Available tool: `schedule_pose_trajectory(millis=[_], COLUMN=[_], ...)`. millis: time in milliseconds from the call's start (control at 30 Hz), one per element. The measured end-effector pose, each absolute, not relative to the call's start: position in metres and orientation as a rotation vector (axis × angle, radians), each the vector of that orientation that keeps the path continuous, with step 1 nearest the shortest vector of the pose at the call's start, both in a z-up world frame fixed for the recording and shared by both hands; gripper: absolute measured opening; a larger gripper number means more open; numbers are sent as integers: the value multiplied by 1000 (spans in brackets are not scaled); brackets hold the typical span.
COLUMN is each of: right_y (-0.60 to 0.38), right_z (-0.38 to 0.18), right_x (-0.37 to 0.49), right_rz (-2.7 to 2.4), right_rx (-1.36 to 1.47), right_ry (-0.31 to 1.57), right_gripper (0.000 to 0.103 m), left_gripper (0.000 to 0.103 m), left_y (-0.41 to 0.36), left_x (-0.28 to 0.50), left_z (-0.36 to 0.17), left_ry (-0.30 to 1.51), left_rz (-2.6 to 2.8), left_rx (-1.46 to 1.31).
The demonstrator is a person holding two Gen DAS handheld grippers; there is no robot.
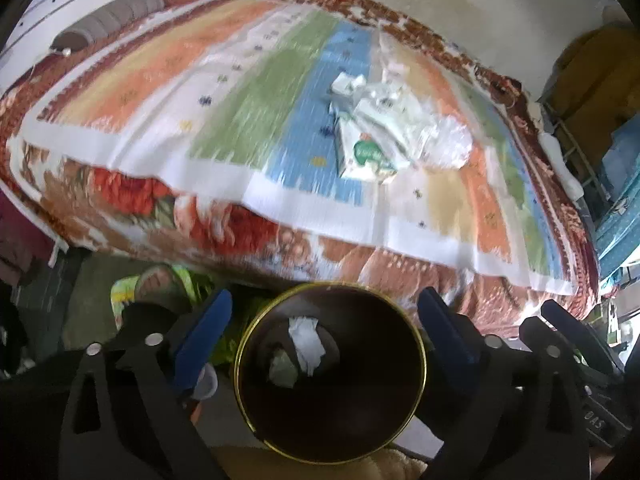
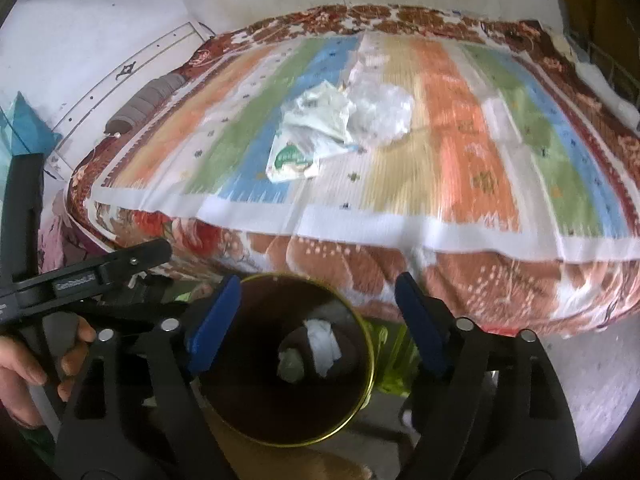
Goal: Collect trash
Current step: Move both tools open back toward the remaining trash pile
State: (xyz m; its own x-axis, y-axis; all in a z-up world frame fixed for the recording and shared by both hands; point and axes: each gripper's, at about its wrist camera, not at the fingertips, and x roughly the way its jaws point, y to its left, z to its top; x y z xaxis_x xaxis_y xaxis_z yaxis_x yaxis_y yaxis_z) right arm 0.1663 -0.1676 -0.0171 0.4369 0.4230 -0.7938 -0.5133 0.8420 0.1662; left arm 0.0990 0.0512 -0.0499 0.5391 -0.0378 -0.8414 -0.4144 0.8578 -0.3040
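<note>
Both the left gripper (image 1: 324, 334) and the right gripper (image 2: 318, 320) hang spread wide and empty above the dark bin (image 1: 240, 376), low centre, which already holds 2 scraps. Remaining wrappers (image 1: 374, 128) lie upper centre on the striped mat (image 1: 248, 112), within reach.

Open striped rug (image 2: 460, 152) around trash pile (image 2: 332, 132), dark bin (image 2: 288, 408) blocking low centre
</note>
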Motion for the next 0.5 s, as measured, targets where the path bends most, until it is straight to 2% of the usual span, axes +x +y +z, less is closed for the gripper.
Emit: schedule_pose_trajectory(millis=[67,200,500], right_y=[-164,-158,-143], right_z=[-14,-8,10], right_x=[169,174,187], right_rz=[584,617,648], right_rx=[-123,-123,-155], right_ry=[943,917,819], right_gripper=[80,91,94], left_gripper=[97,97,97], left_y=[56,73,103], left_x=[102,109,134], left_z=[-42,-33,-25], left_ry=[963,945,945], left_rz=[220,196,176], left_rx=[-527,-603,-659])
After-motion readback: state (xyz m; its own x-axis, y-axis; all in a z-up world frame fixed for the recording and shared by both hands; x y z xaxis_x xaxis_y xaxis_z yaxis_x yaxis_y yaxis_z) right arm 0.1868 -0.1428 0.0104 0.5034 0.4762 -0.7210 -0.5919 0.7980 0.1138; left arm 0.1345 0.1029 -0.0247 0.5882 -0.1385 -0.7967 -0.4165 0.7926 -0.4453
